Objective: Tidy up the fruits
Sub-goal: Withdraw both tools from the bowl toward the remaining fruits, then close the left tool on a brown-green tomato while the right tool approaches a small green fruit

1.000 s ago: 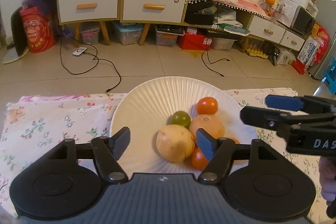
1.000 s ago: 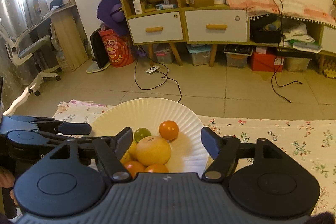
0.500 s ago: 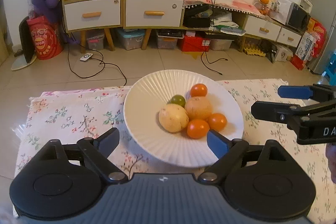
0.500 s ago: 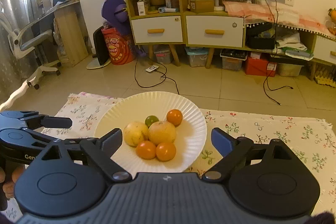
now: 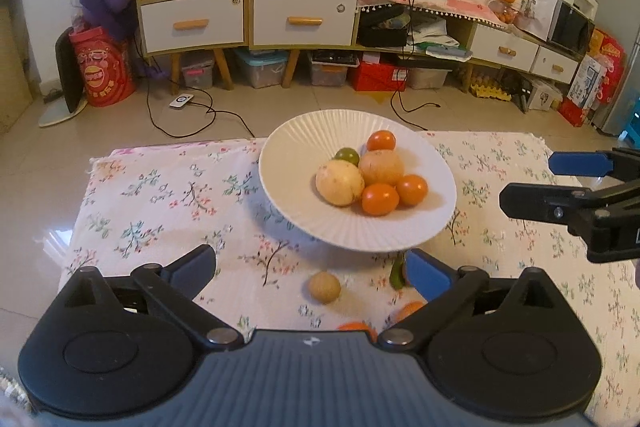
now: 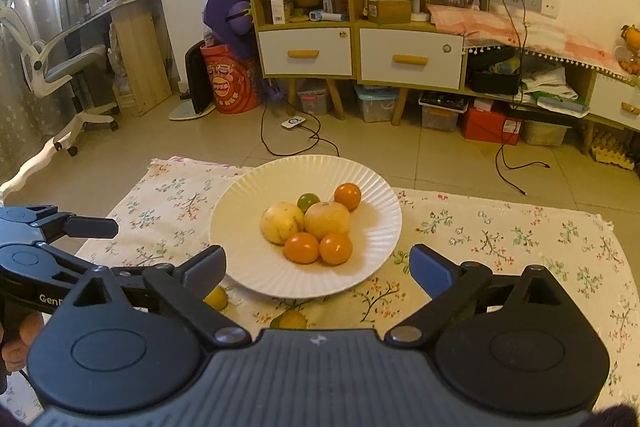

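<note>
A white ribbed plate (image 5: pixel 296 211) (image 6: pixel 248 267) on the floral cloth holds several fruits: a yellow one (image 5: pixel 339 183) (image 6: pixel 282 223), a pale orange one (image 5: pixel 381 167), three small oranges and a green one (image 5: pixel 347 155). Loose fruits lie on the cloth before the plate: a small brown one (image 5: pixel 325 287), a green one (image 5: pixel 396 277), orange ones (image 5: pixel 406 309), and yellow ones (image 6: pixel 216 298) in the right wrist view. My left gripper (image 5: pixel 312 273) is open and empty above the loose fruits. My right gripper (image 6: pixel 318 267) is open and empty, near the plate's front edge.
The floral cloth (image 5: pixel 160 203) covers a low table; its far edge drops to a tiled floor with cables. Cabinets and storage boxes stand along the back wall. An office chair (image 6: pixel 52 67) stands far left.
Both grippers have pulled back and up from the plate. The yellow fruit stays on the plate. Loose fruits on the cloth have come into view.
</note>
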Motion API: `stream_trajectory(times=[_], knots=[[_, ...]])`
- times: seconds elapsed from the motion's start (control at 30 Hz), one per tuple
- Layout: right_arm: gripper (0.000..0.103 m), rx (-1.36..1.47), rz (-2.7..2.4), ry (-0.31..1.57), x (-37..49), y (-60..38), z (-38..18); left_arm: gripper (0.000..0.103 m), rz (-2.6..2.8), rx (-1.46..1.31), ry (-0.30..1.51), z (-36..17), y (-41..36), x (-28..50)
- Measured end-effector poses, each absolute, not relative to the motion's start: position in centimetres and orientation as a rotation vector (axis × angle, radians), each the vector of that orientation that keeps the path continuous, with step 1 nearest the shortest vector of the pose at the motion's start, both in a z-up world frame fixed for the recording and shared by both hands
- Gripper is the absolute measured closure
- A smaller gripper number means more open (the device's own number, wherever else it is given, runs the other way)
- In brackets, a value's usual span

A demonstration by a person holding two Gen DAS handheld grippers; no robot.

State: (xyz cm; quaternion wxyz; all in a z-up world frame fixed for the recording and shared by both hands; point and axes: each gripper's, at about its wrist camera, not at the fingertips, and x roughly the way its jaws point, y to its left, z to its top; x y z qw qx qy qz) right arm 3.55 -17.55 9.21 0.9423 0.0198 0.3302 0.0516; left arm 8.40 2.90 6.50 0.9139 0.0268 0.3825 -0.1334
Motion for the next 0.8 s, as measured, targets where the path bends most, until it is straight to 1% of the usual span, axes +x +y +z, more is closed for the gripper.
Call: stream_trajectory(times=[0.33,0.57,0.8], knots=[[0.003,0.036,0.095,0.696,1.7,-16.9,8.3,0.019,-0.262,0.066,0.807,5.7,3.8,5.9],[0.001,0.058,0.064,0.723,0.2,-17.2,6.3,0.019,-0.259,0.098,0.807,4.5,4.4,4.9],[0.001,0.01,0.051,0.741,-0.9,-17.4,5.2,0.019,-0.262,0.109,0.817,2.9,5.5,4.1]])
